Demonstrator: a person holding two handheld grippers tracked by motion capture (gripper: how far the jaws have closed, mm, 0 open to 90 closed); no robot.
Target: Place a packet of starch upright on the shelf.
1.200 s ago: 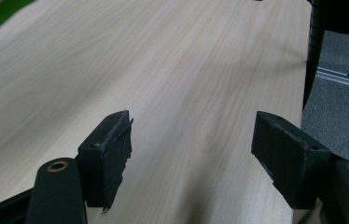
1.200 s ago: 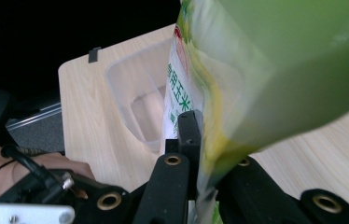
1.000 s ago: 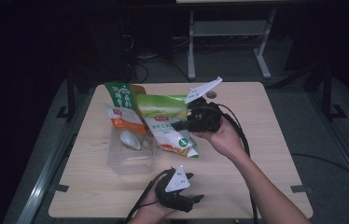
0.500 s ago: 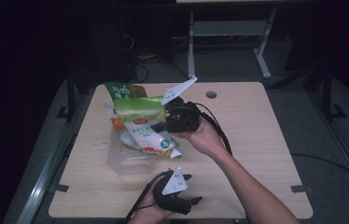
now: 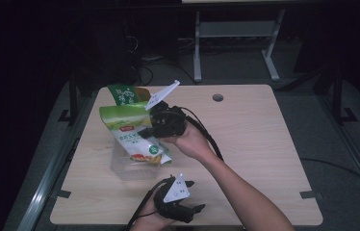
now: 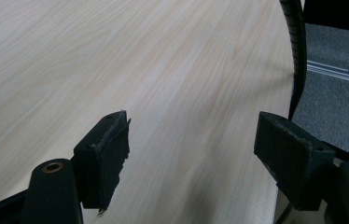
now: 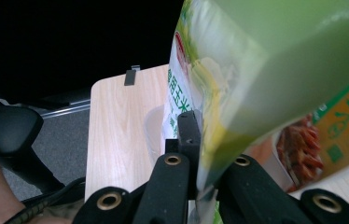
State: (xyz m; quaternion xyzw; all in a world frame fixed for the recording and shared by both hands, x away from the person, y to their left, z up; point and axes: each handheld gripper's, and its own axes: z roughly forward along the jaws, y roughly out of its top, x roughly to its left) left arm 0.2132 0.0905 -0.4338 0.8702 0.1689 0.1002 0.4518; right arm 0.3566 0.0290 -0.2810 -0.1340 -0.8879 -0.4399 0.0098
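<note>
My right gripper point(image 5: 155, 126) has its jaws clamped on the green snack bag point(image 5: 132, 137), held left of centre above the clear container point(image 5: 120, 166). Lower it squarely, keeping the clamp firm. My left gripper point(image 5: 187, 209) rests on the worktop point(image 5: 264, 144) at lower centre, jaws apart.

The shiny light-green snack bag with a white front and green writing point(image 5: 132, 137) is pinched at one edge and held up off the wooden table, tilted, above a clear plastic box point(image 5: 129, 166). Behind it lies another bag, green and orange point(image 5: 126, 95), with red food pictured on it.
</note>
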